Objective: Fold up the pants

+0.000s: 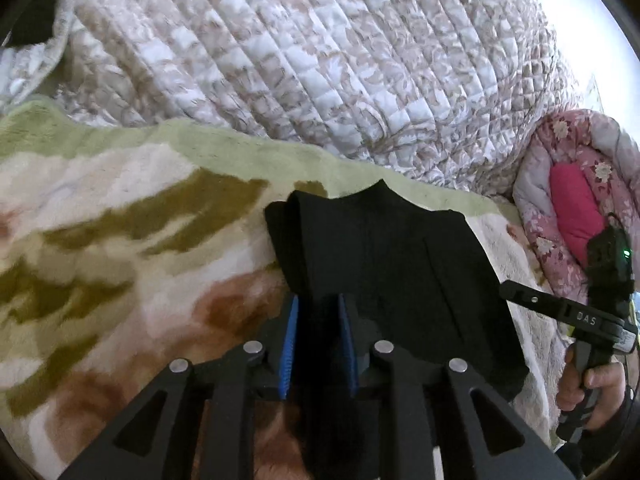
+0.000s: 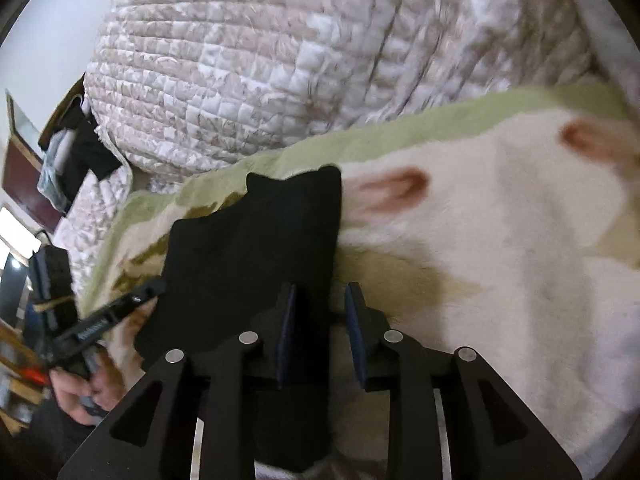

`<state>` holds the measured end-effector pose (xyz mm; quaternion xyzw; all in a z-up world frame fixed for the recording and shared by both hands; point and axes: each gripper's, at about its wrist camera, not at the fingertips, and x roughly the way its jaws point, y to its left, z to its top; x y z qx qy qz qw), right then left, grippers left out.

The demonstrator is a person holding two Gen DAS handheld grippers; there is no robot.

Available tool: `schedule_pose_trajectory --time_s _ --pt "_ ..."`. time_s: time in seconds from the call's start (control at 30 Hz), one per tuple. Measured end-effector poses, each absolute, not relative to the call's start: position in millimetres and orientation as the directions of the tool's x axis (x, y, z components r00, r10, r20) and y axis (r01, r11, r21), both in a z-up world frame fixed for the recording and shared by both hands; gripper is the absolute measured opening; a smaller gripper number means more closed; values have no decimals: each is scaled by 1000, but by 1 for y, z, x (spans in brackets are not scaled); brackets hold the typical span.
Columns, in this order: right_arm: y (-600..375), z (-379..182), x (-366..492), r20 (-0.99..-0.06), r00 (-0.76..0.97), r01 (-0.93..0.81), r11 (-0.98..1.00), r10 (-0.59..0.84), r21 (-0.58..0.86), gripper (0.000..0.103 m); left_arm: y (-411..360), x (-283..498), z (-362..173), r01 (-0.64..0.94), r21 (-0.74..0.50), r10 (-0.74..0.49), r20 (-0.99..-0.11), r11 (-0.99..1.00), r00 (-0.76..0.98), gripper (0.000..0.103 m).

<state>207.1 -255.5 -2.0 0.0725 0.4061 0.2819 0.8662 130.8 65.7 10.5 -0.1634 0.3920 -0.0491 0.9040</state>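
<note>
The black pants (image 1: 380, 248) lie as a folded bundle on a fleece blanket (image 1: 120, 240) with green, cream and brown patches. My left gripper (image 1: 319, 298) holds their near edge, and black cloth fills the whole gap between its blue pads (image 1: 290, 344). In the right wrist view the pants (image 2: 256, 240) reach between the fingers of my right gripper (image 2: 320, 286). The cloth lies against the left pad (image 2: 286, 332), while a strip of blanket shows before the right pad. Each view also shows the other gripper at its edge, held by a hand (image 1: 592, 388).
A quilted floral bedspread (image 1: 300, 60) is heaped behind the blanket. A pink flowered quilt (image 1: 568, 208) is bundled at the right. Dark clothes (image 2: 80, 148) and furniture stand beyond the bed's left side. The blanket (image 2: 480, 260) spreads wide to the right of the pants.
</note>
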Motion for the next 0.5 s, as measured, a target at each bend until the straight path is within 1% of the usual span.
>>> schedule_pose_trajectory --time_s 0.17,0.27,0.33,0.4,0.5 --pt "-238 11 154 -645 583 -495 846 494 201 25 51 95 44 -14 -312 -197 -633 950 749 22" --pt "-222 -3 135 -677 578 -517 846 455 128 25 32 74 52 24 -286 -200 -609 958 767 22" --pt "-215 -20 132 -717 557 -521 849 420 93 25 19 68 40 23 -245 -180 -638 969 749 22" --pt "-213 -27 130 -724 561 -527 848 401 61 25 14 70 21 -2 -240 -169 -688 971 706 22" --pt "-215 -17 125 -722 564 -522 850 401 64 25 8 63 22 -17 -194 -124 -692 981 712 22"
